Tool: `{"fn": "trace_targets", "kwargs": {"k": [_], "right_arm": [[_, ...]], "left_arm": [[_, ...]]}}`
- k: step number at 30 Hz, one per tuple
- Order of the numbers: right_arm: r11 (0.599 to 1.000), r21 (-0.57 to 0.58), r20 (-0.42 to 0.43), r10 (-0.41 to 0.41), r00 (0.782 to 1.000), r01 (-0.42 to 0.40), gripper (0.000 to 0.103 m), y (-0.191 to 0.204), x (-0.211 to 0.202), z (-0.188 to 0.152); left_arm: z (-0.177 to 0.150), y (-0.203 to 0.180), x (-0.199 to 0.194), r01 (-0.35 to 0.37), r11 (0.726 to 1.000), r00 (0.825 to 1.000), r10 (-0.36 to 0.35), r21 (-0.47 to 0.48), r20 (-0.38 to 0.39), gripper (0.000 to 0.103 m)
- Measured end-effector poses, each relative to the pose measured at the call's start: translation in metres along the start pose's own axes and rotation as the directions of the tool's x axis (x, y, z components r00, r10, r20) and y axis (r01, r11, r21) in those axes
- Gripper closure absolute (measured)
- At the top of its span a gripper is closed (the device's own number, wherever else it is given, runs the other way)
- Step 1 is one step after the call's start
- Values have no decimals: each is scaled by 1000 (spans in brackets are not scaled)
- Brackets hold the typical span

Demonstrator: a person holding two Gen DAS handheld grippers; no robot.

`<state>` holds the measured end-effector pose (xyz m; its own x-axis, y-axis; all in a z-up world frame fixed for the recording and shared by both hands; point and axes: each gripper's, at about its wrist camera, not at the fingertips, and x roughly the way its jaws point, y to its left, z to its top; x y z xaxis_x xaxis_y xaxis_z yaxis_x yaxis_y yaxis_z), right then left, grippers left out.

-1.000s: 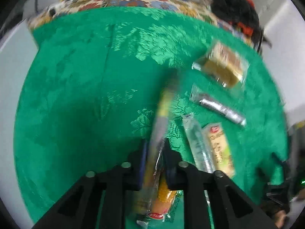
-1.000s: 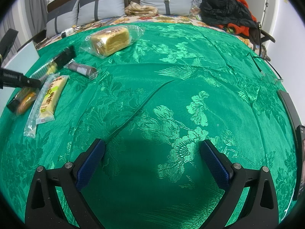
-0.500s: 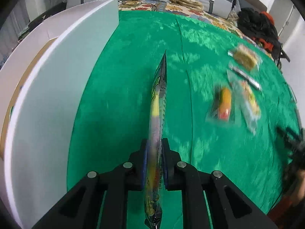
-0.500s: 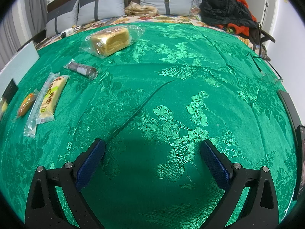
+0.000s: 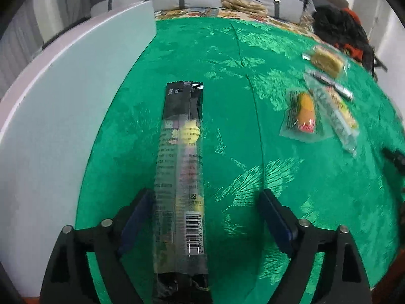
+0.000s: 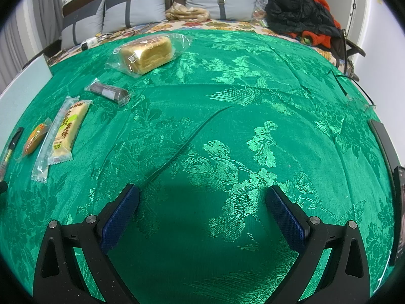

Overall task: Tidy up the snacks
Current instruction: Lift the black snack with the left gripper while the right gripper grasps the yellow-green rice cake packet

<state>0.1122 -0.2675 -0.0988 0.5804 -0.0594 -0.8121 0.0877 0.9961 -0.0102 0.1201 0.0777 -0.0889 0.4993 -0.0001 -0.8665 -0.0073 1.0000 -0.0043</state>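
Note:
A long black snack packet [image 5: 181, 177] lies flat on the green cloth [image 5: 240, 126] between the spread fingers of my left gripper [image 5: 205, 217], which is open. It also shows at the left edge of the right wrist view [image 6: 11, 147]. Further right lie an orange snack in clear wrap [image 5: 305, 112], a yellow cake bar [image 5: 341, 106], a dark roll [image 5: 331, 84] and a bread loaf [image 5: 326, 62]. My right gripper [image 6: 202, 215] is open and empty over bare cloth; the loaf [image 6: 146, 53], dark roll [image 6: 108, 92], cake bar [image 6: 68, 129] and orange snack [image 6: 34, 139] lie to its far left.
A white board [image 5: 63, 106] stands along the cloth's left side. Grey pillows [image 6: 141, 7] and a pile of dark and red clothes [image 6: 303, 15] are at the back. A dark device [image 6: 400, 202] lies at the right edge.
My left gripper opened and let go of the black packet, which turned from on edge to lying flat on the cloth. My right gripper has not moved.

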Motion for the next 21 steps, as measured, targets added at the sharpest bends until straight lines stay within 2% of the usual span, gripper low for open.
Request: {"fn": "trace_targets", "kwargs": {"k": [3, 6, 9, 12, 15, 18, 21], "right_arm": [[1000, 0, 0, 0, 1000, 0, 1, 0, 0, 0], [1000, 0, 0, 0, 1000, 0, 1, 0, 0, 0], [1000, 1, 0, 0, 1000, 0, 1, 0, 0, 0], [1000, 0, 0, 0, 1000, 0, 1, 0, 0, 0], [1000, 1, 0, 0, 1000, 0, 1, 0, 0, 0], [1000, 0, 0, 0, 1000, 0, 1, 0, 0, 0], [1000, 0, 0, 0, 1000, 0, 1, 0, 0, 0]], "left_arm": [[-5, 7, 2, -7, 1000, 1000, 7, -29, 19, 0], [-9, 7, 0, -8, 1000, 998, 10, -27, 62, 0], [-10, 7, 0, -9, 1000, 997, 11, -29, 73, 0], [-10, 7, 0, -4, 1000, 998, 6, -23, 62, 0], [-6, 12, 0, 13, 1000, 1000, -13, -20, 3, 0], [-4, 28, -4, 62, 994, 998, -63, -92, -12, 0], [0, 40, -4, 79, 986, 996, -82, -146, -15, 1]]}}
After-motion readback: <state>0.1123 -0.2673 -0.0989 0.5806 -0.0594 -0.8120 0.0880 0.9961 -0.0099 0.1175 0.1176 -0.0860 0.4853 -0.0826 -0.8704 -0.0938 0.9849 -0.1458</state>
